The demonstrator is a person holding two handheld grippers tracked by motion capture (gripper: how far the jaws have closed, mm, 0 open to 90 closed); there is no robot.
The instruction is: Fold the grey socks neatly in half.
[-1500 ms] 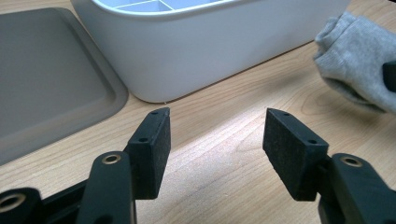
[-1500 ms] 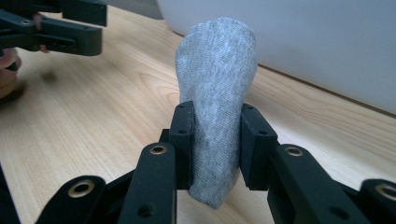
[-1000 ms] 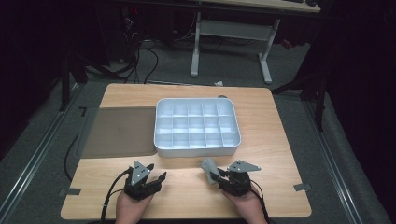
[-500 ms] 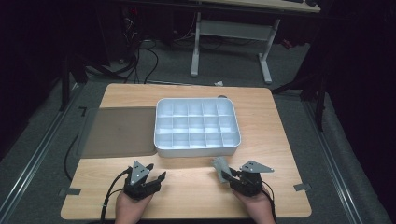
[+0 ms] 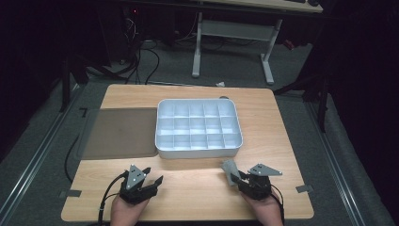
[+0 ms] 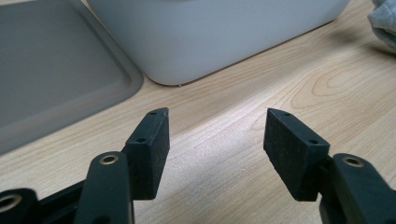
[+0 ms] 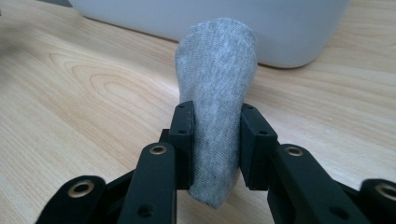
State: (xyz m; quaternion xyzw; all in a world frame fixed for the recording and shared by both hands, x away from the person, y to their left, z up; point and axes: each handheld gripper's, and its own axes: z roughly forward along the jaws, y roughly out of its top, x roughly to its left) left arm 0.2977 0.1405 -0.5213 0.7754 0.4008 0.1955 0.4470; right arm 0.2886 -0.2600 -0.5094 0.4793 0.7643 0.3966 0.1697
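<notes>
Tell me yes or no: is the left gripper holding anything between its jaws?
No, the left gripper stands open in its own view, with only bare wooden table between its black jaws; the grey sock sits in the right gripper.

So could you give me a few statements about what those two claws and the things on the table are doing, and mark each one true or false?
1. The right claw grips a rolled grey fabric sock. True.
2. The left claw holds a second sock. False: its jaws stand open with nothing between them, over the bare light wooden table.
3. The white plastic divided tray has items in its compartments. False: the compartments look empty.
4. A flat grey mat lies beside the tray, on its left in the high view. True.
5. The sock already rests inside the tray. False: it is held in front of the tray's near wall, above the table.
</notes>
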